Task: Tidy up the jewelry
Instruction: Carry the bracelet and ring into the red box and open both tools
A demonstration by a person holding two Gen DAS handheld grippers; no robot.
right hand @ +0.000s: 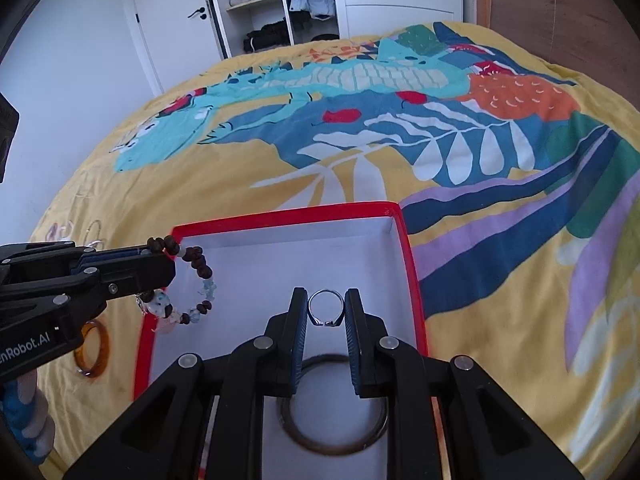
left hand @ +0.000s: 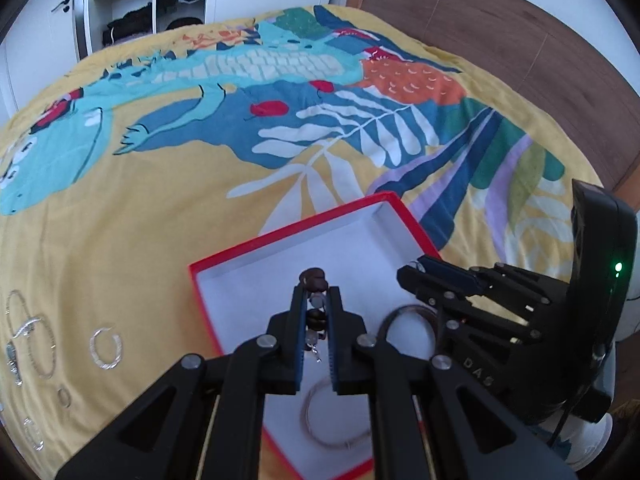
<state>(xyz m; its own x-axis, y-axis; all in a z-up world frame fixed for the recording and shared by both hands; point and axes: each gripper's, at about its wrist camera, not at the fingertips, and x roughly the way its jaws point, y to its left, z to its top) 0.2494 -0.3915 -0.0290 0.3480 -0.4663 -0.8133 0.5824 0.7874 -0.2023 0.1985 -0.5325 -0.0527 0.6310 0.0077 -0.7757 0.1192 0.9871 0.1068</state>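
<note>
A home bedroom: a bed under a yellow bedspread (left hand: 160, 240) printed with a crocodile, an open white wardrobe (right hand: 280, 4) holding folded and hanging clothes, and a white door (right hand: 168, 20).

A bed with a yellow patterned cover (left hand: 160, 208) carries everything. A red box (left hand: 394, 200) with a white inside lies on it at about 6 o'clock. Silver hoops and chains (left hand: 105, 348) lie toward 8 o'clock, and an amber bangle (right hand: 93, 350) rests just left of the box.
</note>
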